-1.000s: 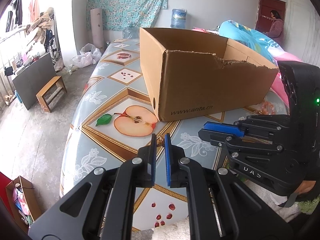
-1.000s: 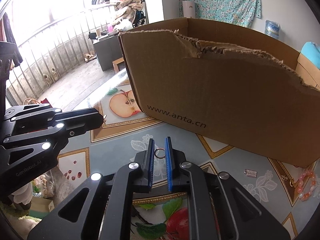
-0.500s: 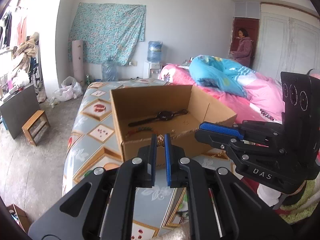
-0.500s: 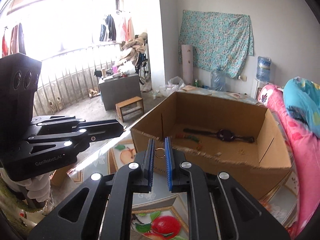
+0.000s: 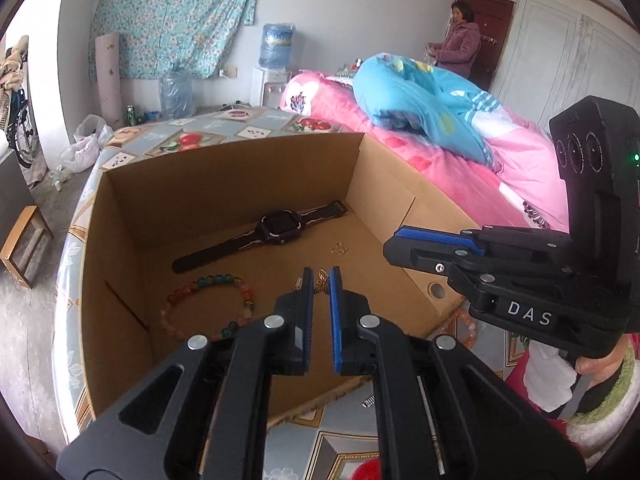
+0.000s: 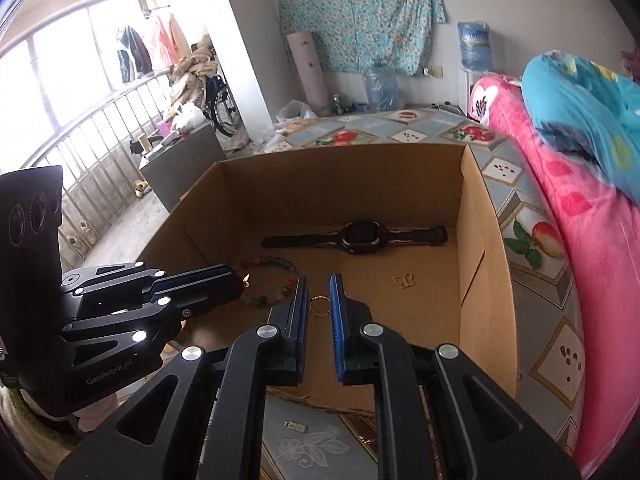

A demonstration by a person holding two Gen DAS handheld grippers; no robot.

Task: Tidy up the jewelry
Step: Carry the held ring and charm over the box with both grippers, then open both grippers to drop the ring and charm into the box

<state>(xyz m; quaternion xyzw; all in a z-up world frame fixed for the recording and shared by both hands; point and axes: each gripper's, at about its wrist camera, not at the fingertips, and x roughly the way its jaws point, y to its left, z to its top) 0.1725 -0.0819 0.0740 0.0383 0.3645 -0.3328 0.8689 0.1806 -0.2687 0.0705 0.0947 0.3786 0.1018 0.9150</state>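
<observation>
An open cardboard box [image 5: 120, 240] stands on the fruit-patterned table. Inside it lie a black watch [image 5: 280, 226], a coloured bead bracelet [image 5: 208, 304] and a small gold butterfly piece [image 5: 339, 249]. My left gripper [image 5: 320, 276] hovers over the box's near wall, shut on a tiny gold charm [image 5: 322, 280]. My right gripper [image 6: 319, 284] is beside it, over the box floor, shut on a thin gold ring [image 6: 319, 306]. The right wrist view shows the watch [image 6: 360, 236], the bracelet [image 6: 272, 280] and the left gripper [image 6: 240, 280] at the left.
A small silver charm [image 6: 295, 426] lies on the table in front of the box. A pink bead bracelet [image 5: 464, 324] sits outside the box's near right corner. A bed with pink and blue quilts [image 5: 440, 120] runs along the right. A person [image 5: 460, 40] stands by the far door.
Both grippers rose from table level in front of the box and moved forward over its near wall. The box's inside came into view. Ring and charm stayed gripped.
</observation>
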